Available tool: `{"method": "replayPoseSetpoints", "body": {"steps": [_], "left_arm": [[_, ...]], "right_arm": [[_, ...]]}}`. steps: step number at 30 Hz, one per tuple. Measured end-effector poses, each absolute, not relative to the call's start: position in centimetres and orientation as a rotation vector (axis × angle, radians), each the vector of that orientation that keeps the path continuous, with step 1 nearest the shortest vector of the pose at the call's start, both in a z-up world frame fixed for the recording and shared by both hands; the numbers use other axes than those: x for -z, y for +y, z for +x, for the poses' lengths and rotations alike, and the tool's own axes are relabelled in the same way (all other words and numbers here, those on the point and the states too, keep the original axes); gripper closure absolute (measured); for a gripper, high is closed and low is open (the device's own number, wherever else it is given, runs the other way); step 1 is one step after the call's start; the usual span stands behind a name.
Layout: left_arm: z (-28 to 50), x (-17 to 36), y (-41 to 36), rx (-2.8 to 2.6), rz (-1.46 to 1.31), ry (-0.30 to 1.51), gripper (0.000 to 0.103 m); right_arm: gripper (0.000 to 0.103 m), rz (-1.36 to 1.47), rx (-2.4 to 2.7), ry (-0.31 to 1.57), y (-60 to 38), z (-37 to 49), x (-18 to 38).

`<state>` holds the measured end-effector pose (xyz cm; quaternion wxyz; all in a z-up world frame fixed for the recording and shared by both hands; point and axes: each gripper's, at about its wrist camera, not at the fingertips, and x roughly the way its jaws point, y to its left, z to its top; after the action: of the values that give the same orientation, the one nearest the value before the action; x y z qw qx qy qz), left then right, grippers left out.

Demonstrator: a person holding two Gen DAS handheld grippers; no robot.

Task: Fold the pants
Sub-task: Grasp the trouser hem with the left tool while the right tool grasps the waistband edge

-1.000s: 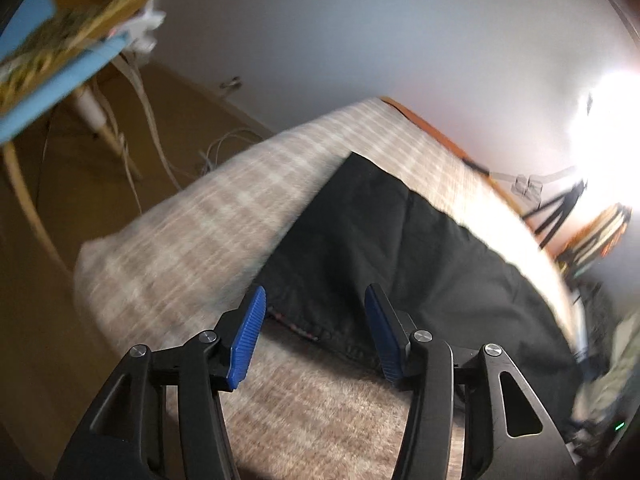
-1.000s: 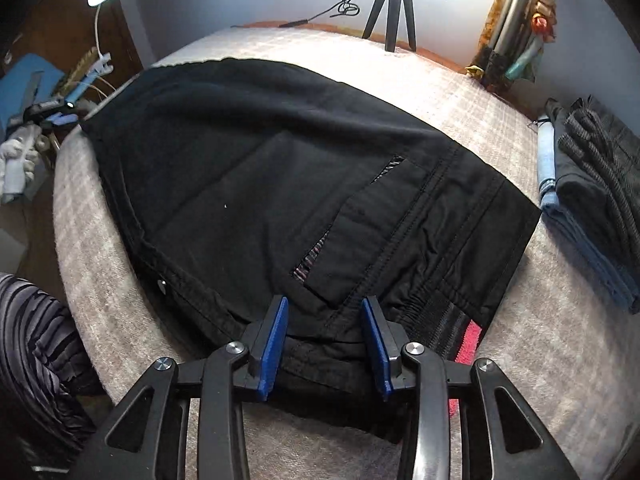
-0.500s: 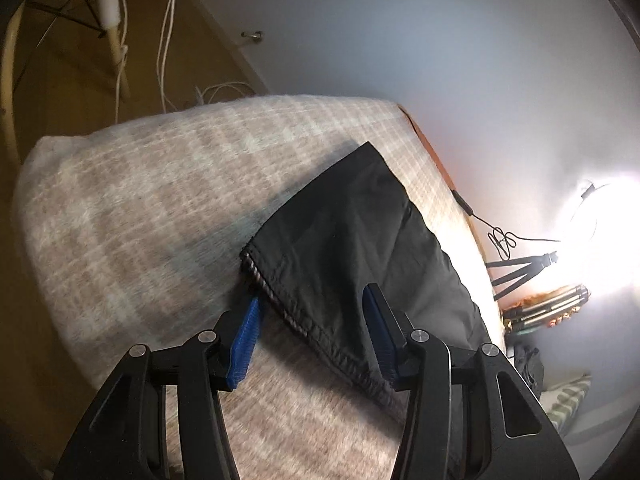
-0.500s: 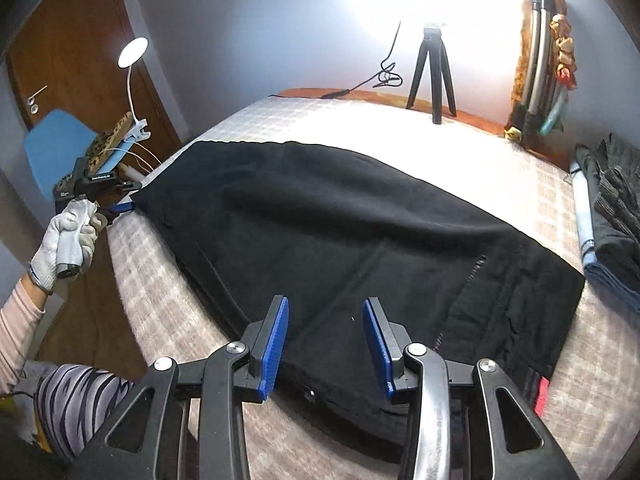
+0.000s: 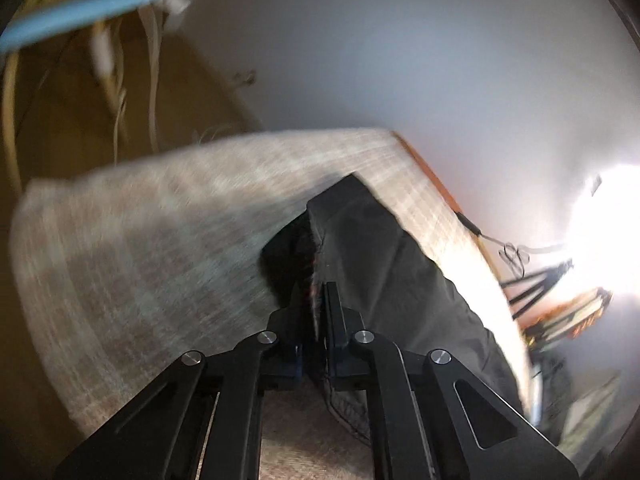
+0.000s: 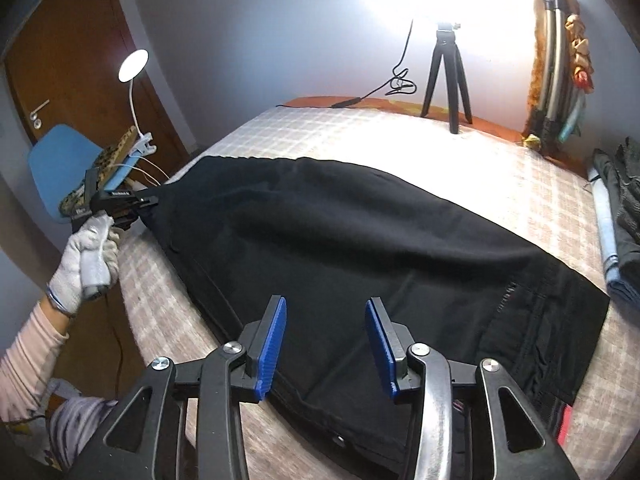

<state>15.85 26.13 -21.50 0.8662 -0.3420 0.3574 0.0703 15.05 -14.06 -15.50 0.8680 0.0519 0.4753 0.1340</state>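
Note:
Black pants lie folded lengthwise across a checked bedspread, waistband at the right, leg hems at the left. My left gripper is shut on the hem end of the pants, with the cloth pinched and lifted between its fingers. In the right wrist view that left gripper shows at the far left hem, held by a white-gloved hand. My right gripper hovers over the near edge of the pants at mid-length. Its jaws are opening and nothing is between them.
A black tripod and cable stand at the bed's far edge. Folded dark and blue clothes are stacked at the right. A blue chair with a clip lamp sits left of the bed, by a brown door.
The left gripper closed on the pants' hem and lifted it. The right gripper rose and drew back from the waistband area, jaws spreading wider.

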Motion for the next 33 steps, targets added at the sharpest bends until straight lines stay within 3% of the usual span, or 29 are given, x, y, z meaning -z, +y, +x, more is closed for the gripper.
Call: {"method": "replayPoseSetpoints", "body": {"steps": [5,7,8,12,18,27,33], "left_arm": [[16.3,18.4,21.9,-0.071,-0.473,0.702,0.098],[16.5,17.9,20.0,-0.028,-0.392,0.702,0.098],[16.5,17.8,18.7,-0.005,-0.344,0.702,0.098],[16.5,19.0,14.3,0.092,-0.198,0.753,0.098],[16.2,20.9,11.9,0.146,-0.189,0.792,0.098],[14.9,18.9,11.7,0.202,-0.225,0.741,0.098],[14.2,18.6,9.7,0.253,-0.191,0.736,0.098]], "right_arm": [[0.052,0.154,-0.313,1.016,-13.7,17.4,15.4],[0.037,0.147,-0.309,1.025,-13.2,19.0,15.1],[0.035,0.145,-0.308,1.028,-12.9,19.7,15.0],[0.034,0.200,-0.386,1.022,-11.6,23.2,14.5],[0.032,0.384,-0.541,1.057,-8.6,29.1,16.2],[0.029,0.622,-0.659,1.203,-2.8,35.0,22.8],[0.029,0.748,-0.648,1.197,-1.4,37.3,25.0]]}}
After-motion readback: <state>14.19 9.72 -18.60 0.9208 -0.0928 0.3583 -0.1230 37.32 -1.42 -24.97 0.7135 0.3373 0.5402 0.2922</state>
